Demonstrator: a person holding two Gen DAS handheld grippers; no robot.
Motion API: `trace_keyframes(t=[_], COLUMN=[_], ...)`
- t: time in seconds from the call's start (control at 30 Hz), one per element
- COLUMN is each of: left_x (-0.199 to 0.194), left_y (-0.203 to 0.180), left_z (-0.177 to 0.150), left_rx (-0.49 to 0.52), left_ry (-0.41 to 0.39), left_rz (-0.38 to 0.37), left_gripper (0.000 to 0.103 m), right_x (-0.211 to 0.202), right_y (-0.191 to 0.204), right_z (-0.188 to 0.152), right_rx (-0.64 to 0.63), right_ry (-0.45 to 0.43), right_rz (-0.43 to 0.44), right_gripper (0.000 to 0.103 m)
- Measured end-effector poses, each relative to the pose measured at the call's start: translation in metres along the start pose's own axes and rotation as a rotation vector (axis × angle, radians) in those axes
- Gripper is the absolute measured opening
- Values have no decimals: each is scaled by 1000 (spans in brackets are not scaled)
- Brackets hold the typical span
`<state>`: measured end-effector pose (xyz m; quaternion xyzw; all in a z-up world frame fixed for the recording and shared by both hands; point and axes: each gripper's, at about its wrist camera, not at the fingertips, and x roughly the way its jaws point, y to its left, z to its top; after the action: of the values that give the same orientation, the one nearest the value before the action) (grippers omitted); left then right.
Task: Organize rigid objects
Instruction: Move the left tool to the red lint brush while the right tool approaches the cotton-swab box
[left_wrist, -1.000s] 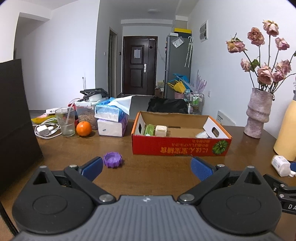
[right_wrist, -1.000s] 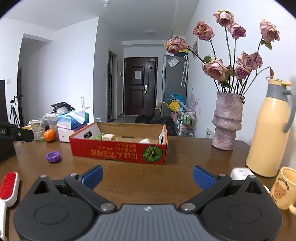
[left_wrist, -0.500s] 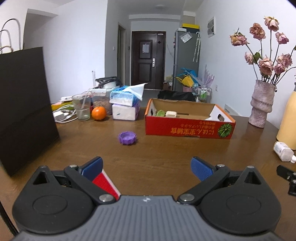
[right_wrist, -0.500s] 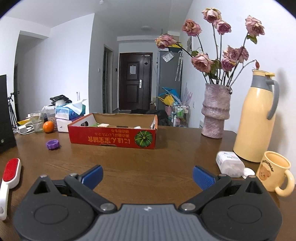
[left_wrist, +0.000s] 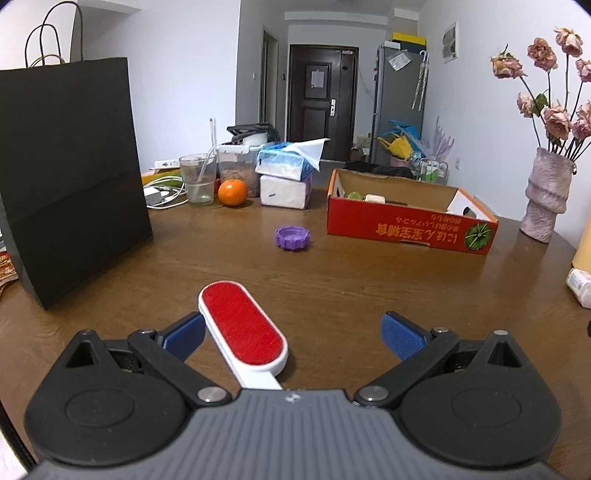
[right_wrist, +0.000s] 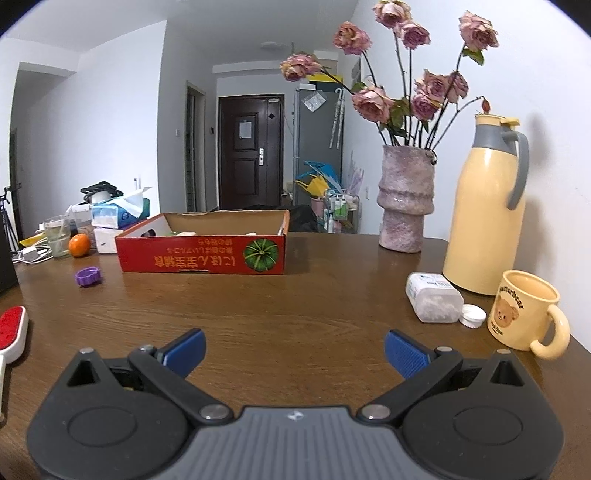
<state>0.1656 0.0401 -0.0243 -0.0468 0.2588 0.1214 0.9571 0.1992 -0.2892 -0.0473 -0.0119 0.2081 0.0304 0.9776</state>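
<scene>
A white lint brush with a red pad (left_wrist: 242, 330) lies flat on the brown table, between the wide-apart fingers of my open left gripper (left_wrist: 293, 334) and closer to the left finger; nothing grips it. The same brush (right_wrist: 13, 330) shows at the right wrist view's left edge. A purple cap (left_wrist: 292, 238) (right_wrist: 88, 277) sits mid-table in front of the red cardboard box (left_wrist: 410, 229) (right_wrist: 201, 254), which holds a few small items. My right gripper (right_wrist: 295, 350) is open and empty over bare table. A white plastic bottle (right_wrist: 434, 297) lies on its side beside its white lid (right_wrist: 473, 315).
A tall black paper bag (left_wrist: 72, 173) stands at the left. A glass (left_wrist: 197, 177), an orange (left_wrist: 232, 192) and tissue packs (left_wrist: 288, 173) crowd the far left. On the right are a vase of roses (right_wrist: 404, 199), a yellow thermos (right_wrist: 485, 214) and a bear mug (right_wrist: 524, 308).
My left gripper has pulled back from the box, bringing the lint brush into view between its fingers. My right gripper has also backed away and turned right, revealing the bottle, lid and mug.
</scene>
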Motion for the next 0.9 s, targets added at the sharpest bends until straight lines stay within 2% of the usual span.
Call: trace_keyframes(t=[0.43,0.9], left_x=[15,75], left_y=[1,6], left_z=[-8,-15], left_rx=[-2,-25], left_ry=[63,179], left_rz=[32,157], left_gripper=[103,102], right_x=[8,24], right_y=[-10,-15], right_z=[-8,-15], right_rx=[29,63], right_ry=[17,43], right_rz=[-2,19], right_gripper=[103,103])
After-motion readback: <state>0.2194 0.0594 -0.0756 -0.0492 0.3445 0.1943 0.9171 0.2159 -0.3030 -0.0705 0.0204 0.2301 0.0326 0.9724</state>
